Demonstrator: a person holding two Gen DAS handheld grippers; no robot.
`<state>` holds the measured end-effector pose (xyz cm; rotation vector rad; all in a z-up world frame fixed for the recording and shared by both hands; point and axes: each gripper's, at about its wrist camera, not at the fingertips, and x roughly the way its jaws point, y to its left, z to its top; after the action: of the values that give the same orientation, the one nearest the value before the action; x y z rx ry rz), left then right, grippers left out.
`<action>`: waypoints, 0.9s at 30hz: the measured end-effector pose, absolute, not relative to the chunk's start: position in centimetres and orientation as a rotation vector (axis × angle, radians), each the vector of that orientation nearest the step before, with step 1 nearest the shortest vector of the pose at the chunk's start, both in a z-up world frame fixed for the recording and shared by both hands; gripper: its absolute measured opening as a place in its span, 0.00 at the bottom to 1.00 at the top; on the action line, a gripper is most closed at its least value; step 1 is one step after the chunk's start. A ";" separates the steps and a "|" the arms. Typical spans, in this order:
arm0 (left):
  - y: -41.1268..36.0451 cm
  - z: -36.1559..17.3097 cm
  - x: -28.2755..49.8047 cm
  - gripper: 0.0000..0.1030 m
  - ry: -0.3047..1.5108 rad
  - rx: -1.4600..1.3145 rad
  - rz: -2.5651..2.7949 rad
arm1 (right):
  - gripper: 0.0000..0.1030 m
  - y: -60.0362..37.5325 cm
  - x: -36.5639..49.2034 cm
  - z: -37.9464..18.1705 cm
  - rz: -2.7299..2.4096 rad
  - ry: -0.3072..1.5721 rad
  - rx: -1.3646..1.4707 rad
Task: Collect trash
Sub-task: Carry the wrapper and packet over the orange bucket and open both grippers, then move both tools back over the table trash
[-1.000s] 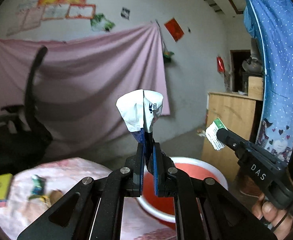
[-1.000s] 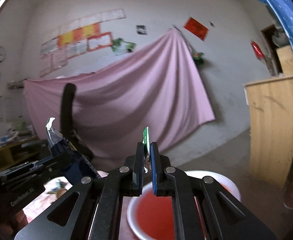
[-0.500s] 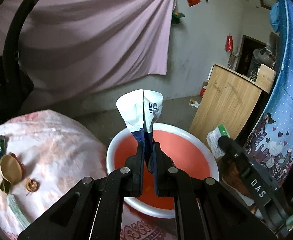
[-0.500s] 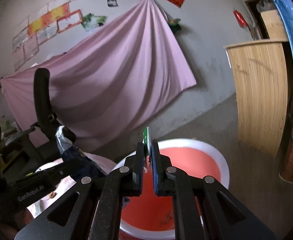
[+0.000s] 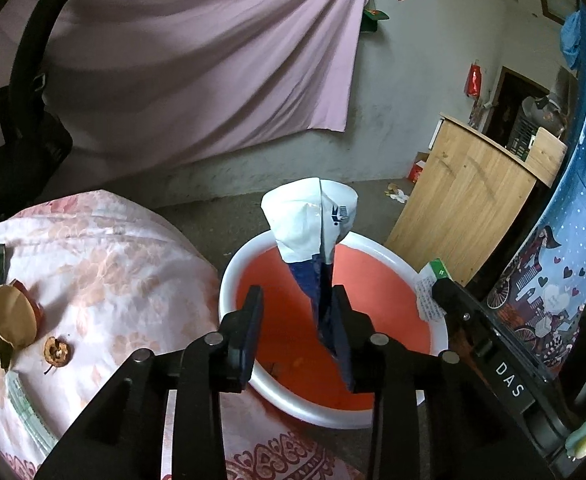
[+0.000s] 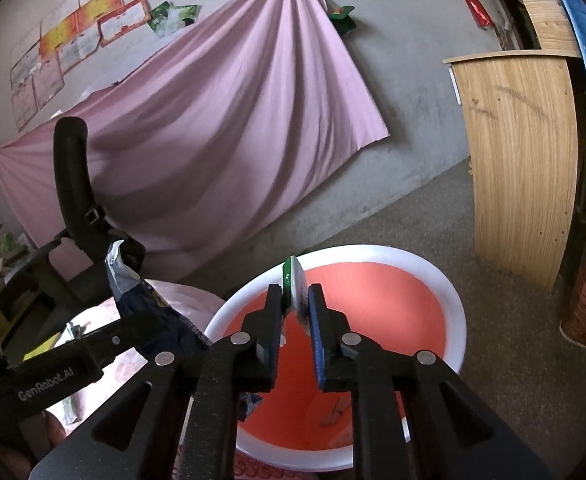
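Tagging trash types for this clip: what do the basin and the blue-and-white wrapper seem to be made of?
Basin: looks like moulded plastic, with a smooth white rim, an orange-red inside and a soft sheen.
Blue-and-white wrapper: likely printed plastic film or foil laminate. It is thin, holds sharp creases, and its inner face looks silvery in the right wrist view; the exact material is unclear.
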<state>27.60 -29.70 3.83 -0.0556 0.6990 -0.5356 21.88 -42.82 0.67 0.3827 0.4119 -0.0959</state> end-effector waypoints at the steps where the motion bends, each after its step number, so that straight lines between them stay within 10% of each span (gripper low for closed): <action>1: -29.6 3.8 27.6 0.29 0.702 -0.056 -0.532 | 0.14 -42.8 21.9 0.7 -0.096 0.413 0.382; 23: -24.2 4.3 26.8 0.56 0.631 -0.149 -0.432 | 0.48 -41.8 20.7 2.4 -0.094 0.307 0.365; 27: -20.9 5.4 25.9 0.82 0.568 -0.187 -0.374 | 0.59 -40.4 20.4 3.2 -0.064 0.264 0.343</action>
<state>25.89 -20.88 5.36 -0.1867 0.5676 -0.3738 20.43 -40.45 3.17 0.3435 0.2641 -0.0644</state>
